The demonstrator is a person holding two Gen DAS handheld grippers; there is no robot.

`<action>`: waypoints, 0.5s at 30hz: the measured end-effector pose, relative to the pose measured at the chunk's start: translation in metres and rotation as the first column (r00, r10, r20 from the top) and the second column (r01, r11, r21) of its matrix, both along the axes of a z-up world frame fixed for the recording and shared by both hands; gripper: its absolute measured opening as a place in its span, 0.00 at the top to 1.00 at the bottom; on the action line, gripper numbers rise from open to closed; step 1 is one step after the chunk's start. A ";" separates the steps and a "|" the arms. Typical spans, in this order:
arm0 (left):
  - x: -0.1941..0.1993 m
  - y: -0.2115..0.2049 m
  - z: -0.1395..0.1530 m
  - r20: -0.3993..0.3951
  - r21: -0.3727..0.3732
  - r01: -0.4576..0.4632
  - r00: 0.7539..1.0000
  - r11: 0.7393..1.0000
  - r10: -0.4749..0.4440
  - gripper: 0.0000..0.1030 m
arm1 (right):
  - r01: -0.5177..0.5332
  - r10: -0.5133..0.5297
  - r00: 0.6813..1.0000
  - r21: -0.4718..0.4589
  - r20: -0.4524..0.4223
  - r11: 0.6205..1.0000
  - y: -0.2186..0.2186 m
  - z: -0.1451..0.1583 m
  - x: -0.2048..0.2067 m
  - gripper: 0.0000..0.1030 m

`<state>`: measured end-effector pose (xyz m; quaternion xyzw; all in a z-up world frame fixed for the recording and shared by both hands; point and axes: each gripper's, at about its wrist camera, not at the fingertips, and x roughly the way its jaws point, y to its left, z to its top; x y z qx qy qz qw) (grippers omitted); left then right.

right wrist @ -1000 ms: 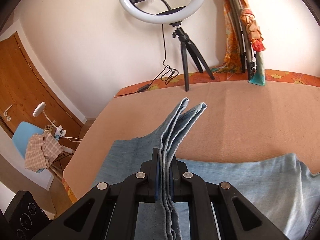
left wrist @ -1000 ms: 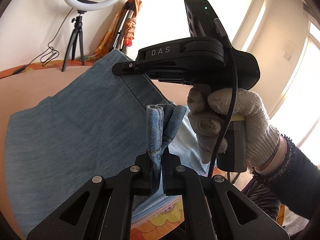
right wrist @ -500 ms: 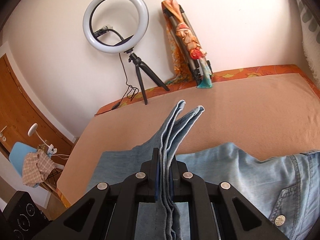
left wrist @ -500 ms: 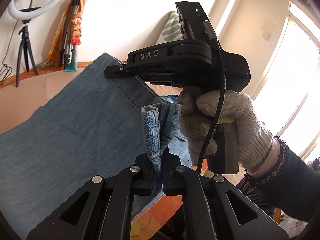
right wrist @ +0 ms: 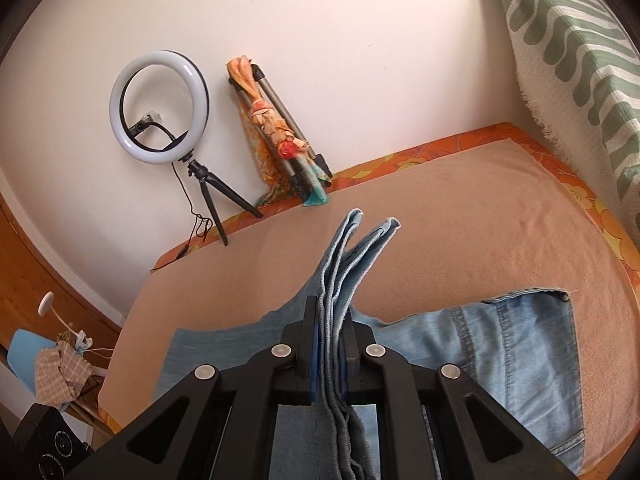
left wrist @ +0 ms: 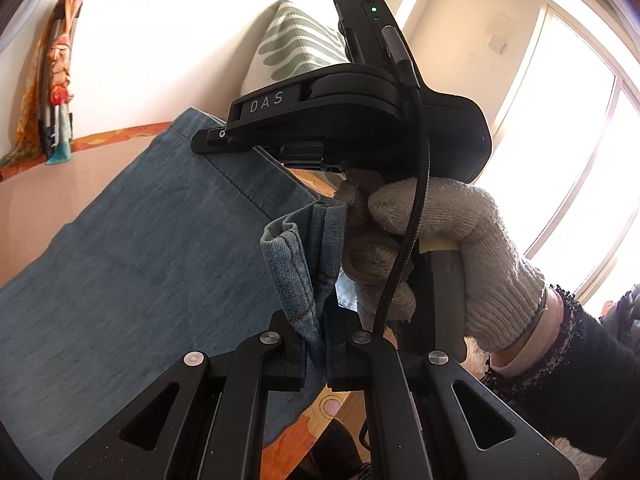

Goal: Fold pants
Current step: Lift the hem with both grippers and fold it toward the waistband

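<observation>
Blue denim pants (left wrist: 132, 280) lie over a peach-covered bed. My left gripper (left wrist: 316, 354) is shut on a bunched hem of the pants (left wrist: 298, 268), lifted off the bed. The right gripper's black body, held by a white-gloved hand (left wrist: 452, 256), hangs close ahead in the left wrist view. My right gripper (right wrist: 330, 354) is shut on stacked leg hems (right wrist: 352, 256) that stick up past the fingers. The waistband end with a pocket (right wrist: 516, 356) lies flat on the bed at lower right.
A ring light on a tripod (right wrist: 160, 108) and a folded tripod wrapped in orange cloth (right wrist: 280, 136) stand against the far wall. A green-patterned pillow (right wrist: 576, 52) leans at the right. A bright window (left wrist: 580, 168) is at right. A chair with clothes (right wrist: 52, 364) stands beside the bed.
Both grippers have swung to the right with the denim still held. The waistband end has come further into the right wrist view, and the ring light has slid left.
</observation>
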<state>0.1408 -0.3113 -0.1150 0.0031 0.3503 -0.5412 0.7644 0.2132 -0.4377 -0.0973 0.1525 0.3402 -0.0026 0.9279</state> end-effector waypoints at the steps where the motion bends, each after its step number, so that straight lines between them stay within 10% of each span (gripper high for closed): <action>1: 0.000 -0.003 -0.002 -0.002 0.003 0.006 1.000 1.000 -0.006 0.96 | 0.007 -0.007 1.000 -0.002 -0.004 1.000 -0.005 -0.001 -0.001 0.95; 15: 0.003 -0.036 -0.031 -0.038 0.054 0.067 0.997 0.996 -0.065 0.96 | 0.063 -0.065 0.993 -0.029 -0.097 0.998 -0.056 -0.033 -0.006 0.95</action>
